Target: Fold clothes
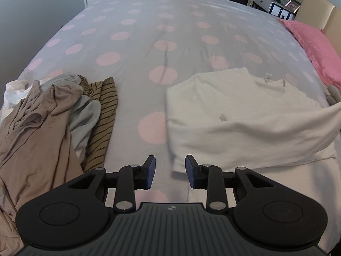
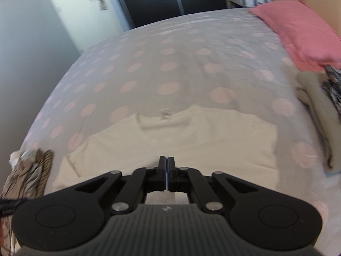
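Cotton-like white shirt [image 1: 245, 115] limp, light | right tongs [image 2: 167, 170] clenched on hem | left tongs [image 1: 170, 170] released; pinch corner, 12 o'clock.

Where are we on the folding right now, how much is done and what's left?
Done: a small stack of folded clothes seems to sit by the pink pillow. In hand: the white shirt lies spread on the bed, one side already lifted over; the right gripper looks shut on its fabric, the left gripper is open near its corner. Left: the unfolded pile.
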`<move>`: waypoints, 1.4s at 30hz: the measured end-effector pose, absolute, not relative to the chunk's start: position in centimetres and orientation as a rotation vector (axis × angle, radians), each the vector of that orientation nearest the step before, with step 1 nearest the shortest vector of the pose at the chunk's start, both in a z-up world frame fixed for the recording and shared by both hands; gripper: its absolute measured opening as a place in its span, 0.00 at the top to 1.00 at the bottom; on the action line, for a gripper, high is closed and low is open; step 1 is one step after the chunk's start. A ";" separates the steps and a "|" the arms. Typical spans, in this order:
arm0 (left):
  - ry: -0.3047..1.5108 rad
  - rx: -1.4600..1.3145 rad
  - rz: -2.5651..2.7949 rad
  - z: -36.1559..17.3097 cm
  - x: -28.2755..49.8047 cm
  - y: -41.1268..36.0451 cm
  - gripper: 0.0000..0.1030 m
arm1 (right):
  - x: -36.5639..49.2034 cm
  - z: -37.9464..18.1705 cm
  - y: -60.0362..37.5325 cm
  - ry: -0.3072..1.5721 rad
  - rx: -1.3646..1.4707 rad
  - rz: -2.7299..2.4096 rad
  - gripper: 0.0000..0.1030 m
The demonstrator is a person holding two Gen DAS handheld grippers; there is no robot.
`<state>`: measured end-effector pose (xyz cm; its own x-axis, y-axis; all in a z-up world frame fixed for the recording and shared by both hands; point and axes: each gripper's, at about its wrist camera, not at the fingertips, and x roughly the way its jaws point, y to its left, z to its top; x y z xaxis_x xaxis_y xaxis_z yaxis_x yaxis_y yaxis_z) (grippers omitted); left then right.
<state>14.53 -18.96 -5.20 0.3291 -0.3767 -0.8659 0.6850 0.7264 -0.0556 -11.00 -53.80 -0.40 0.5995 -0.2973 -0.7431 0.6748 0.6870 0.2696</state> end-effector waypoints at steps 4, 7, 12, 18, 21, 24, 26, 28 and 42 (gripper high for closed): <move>1.013 0.383 -0.716 -5.7 14.2 -19.1 0.72 | -12.0 -0.8 -57.0 0.705 0.595 -0.711 1.00; 1.018 0.418 -0.730 -6.7 13.8 -19.6 0.72 | -12.2 -2.1 -58.9 0.739 0.623 -0.774 1.00; 1.007 0.543 -0.758 -9.3 12.6 -21.1 0.72 | -12.7 -4.3 -61.8 0.786 0.651 -0.888 1.00; 1.000 0.626 -0.759 -11.8 12.4 -22.6 0.72 | -12.9 -6.8 -63.6 0.874 0.625 -1.012 0.95; 0.988 0.624 -0.789 -12.1 12.4 -23.3 0.72 | -12.6 -7.6 -63.8 0.902 0.622 -1.037 0.90; 0.965 0.657 -0.832 -12.7 12.1 -24.1 0.72 | -12.0 -7.2 -63.2 0.888 0.603 -1.018 0.80; 0.931 0.695 -0.840 -13.1 11.7 -24.8 0.72 | -11.3 -7.0 -62.4 0.892 0.579 -0.972 0.78; 0.891 0.715 -0.836 -13.4 11.4 -25.3 0.72 | -10.6 -7.2 -61.6 0.912 0.551 -0.928 0.72; 0.843 0.737 -0.840 -13.8 10.9 -25.8 1.00 | -14.8 -10.2 -63.3 0.912 0.706 -0.889 0.68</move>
